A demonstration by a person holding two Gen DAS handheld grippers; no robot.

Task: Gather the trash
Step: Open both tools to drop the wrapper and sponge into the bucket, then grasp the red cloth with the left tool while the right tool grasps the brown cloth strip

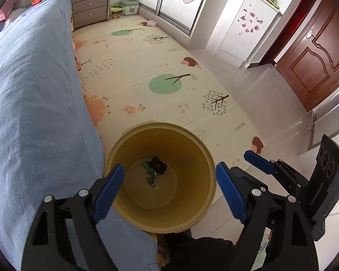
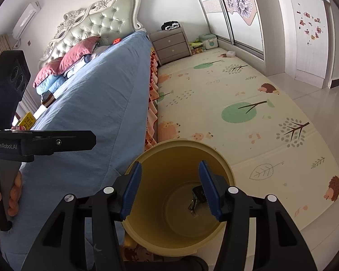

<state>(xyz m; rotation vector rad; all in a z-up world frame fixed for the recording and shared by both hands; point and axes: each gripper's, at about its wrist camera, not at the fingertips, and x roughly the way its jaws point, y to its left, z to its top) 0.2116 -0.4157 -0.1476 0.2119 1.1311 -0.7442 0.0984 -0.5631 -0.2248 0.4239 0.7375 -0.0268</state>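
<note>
While both grippers' fingers gape over the bin, only the right view shows pillows — trash perhaps wrappers.

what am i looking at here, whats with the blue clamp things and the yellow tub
These are two handheld tools, one in each of a person's hands, not a robot. Each carries a fisheye camera looking along its blue-tipped tongs. One picture is from the left tongs, the other from the right tongs. Both are open and hold nothing. Below them stands a yellow bin on the floor beside a bed with a blue cover. Dark scraps of trash lie at its bottom.
</note>
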